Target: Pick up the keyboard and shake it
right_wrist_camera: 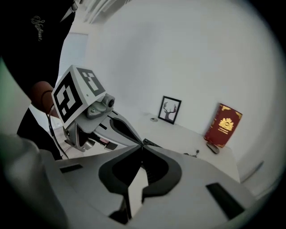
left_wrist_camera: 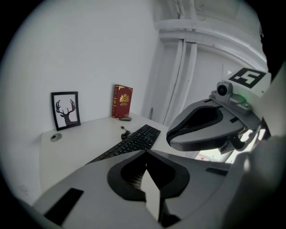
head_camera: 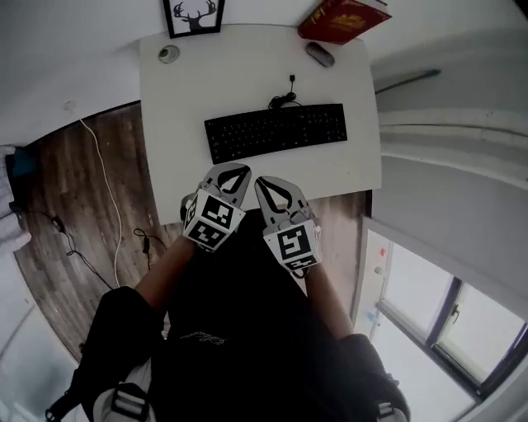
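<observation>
A black keyboard lies across the middle of the white desk, with its cable coiled just behind it. My left gripper and right gripper hover side by side over the desk's front edge, just short of the keyboard. Both are shut with nothing between their fingers. In the left gripper view the keyboard stretches away beyond the closed tips of the left gripper, and the right gripper sits beside it. In the right gripper view the right gripper hides most of the keyboard.
At the back of the desk stand a framed deer picture and a red book, with a mouse and a small round object nearby. Cables trail over the wooden floor at left. A window is at right.
</observation>
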{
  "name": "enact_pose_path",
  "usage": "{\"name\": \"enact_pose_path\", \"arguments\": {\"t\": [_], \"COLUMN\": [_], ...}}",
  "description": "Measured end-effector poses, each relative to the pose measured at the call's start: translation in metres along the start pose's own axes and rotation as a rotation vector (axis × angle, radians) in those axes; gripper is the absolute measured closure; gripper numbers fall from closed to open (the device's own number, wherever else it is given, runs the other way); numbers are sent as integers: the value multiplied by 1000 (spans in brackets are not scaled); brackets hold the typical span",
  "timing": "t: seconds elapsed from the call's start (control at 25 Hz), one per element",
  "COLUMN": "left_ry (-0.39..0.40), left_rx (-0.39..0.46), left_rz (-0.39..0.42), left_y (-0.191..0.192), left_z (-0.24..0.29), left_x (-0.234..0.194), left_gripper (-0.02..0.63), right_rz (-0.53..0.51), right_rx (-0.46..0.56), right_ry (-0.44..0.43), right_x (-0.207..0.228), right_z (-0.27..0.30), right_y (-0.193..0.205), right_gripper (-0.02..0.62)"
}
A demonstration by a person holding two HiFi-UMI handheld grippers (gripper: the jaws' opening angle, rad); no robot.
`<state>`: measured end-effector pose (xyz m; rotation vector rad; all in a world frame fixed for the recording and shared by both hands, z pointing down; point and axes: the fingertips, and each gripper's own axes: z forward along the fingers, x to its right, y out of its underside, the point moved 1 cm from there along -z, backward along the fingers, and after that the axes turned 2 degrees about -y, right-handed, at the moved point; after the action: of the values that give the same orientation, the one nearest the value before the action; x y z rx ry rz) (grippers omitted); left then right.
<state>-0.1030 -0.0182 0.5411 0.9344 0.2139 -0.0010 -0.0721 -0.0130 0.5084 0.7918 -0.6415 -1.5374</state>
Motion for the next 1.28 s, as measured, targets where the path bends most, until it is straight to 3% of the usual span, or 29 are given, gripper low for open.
{"name": "enact_pose_path", "arguments": {"t": [0.12,0.32,0.48,0.6,0.68,0.84,1.0,1.12,1.28], "left_ry": [-56,-270,-331,-268,-178,-30,107,205,241], "left_rx": [-31,-113,-243,-406,-530,-720,-908,-1013,-1059], "left_rz": [-18,-67,-4,81,135,241,383,389,364], "left_y": [12,19,16,22,27,32,51,63,69], "left_z": [1,7,21,32,41,82,117,126,129], "left_x": [-17,-60,-82,-92,-99,-105,-109,-111,-120], "left_gripper": [603,603,603,585,492,380,268,258,258], "right_rz": [-61,-94,-184,-198,-187,-183,-190,-182,-165], "right_rx": [-41,-29,-16,13,25,7,1,8,19], "right_ry": [-73,-266,-398,-460,-502,-567,-561,-538,-507], "right_x": [2,0,9,24,31,52,76,94,113], "right_z": [18,36,33,31,34,35,32,37,52], "right_y": [6,20,19,13,14,36,53,61,71], "right_gripper": [574,574,574,574,574,574,574,574,574]}}
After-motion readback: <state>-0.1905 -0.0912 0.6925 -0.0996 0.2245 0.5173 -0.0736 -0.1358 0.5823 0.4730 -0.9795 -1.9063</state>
